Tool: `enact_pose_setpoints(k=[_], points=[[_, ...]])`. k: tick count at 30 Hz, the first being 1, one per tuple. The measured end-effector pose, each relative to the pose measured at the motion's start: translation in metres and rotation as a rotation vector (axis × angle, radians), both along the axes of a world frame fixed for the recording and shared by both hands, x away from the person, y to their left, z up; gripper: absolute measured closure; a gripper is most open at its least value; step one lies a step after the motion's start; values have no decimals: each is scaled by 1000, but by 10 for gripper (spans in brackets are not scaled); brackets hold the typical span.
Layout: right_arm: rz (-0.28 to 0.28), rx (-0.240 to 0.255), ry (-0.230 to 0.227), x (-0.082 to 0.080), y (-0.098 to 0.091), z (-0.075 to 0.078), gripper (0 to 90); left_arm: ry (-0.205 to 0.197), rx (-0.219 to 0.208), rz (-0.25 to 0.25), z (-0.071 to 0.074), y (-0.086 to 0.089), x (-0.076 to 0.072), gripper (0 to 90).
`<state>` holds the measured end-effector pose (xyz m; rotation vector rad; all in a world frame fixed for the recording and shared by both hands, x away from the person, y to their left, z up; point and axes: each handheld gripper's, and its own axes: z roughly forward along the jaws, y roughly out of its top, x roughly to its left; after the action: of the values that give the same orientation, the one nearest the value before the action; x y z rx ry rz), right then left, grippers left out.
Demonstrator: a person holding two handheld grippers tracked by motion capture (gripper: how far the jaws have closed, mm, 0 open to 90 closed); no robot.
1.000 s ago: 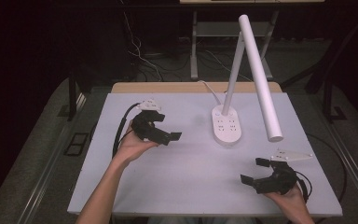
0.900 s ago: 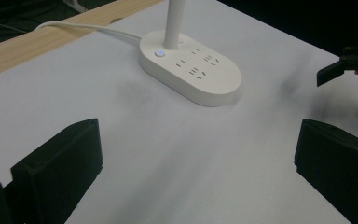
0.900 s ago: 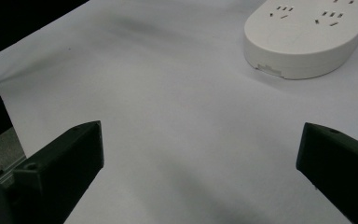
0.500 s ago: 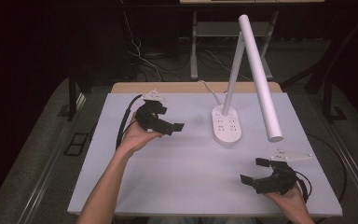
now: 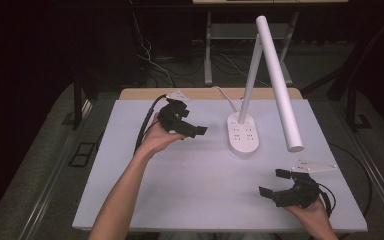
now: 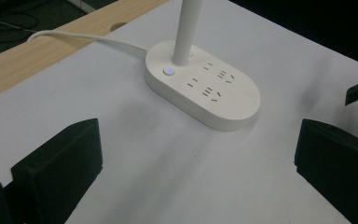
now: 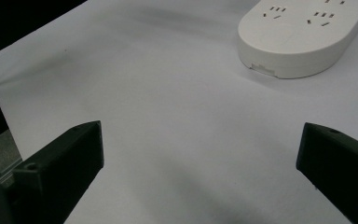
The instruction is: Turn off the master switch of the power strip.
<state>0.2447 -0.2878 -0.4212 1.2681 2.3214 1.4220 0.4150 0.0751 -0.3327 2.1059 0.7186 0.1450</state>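
Note:
A white desk lamp stands at the back middle of the table. Its oval base carries several sockets, and its long tube head slants down to the right. My left gripper hovers open just left of the base, pointing at it. In the left gripper view the base lies ahead between the wide-apart jaws, with a blue-lit button beside the stem. My right gripper rests open near the front right corner, holding nothing. The base's near end lies beyond it in the right gripper view.
A white sheet covers the table, with a wooden strip along the back edge. The lamp's white cord runs off over that strip. Dark floor, cables and a metal stand lie behind the table.
My left gripper has moved up the table and to the right, closer to the lamp base. The right gripper has stayed put.

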Motion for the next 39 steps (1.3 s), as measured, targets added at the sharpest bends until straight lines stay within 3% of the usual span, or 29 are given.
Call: enact_pose_setpoints(k=[20,30,39], points=[[-11,-3,-4,-1,-2,0,0,25,-13,10,-7,-27,34,0],[-14,-6,1,0,-1,0,0,50,-33,7,-19,-46,50,0],[-13,-8,-1,0,-1,-1,0,72,-62,35,-33,-58,60,0]])
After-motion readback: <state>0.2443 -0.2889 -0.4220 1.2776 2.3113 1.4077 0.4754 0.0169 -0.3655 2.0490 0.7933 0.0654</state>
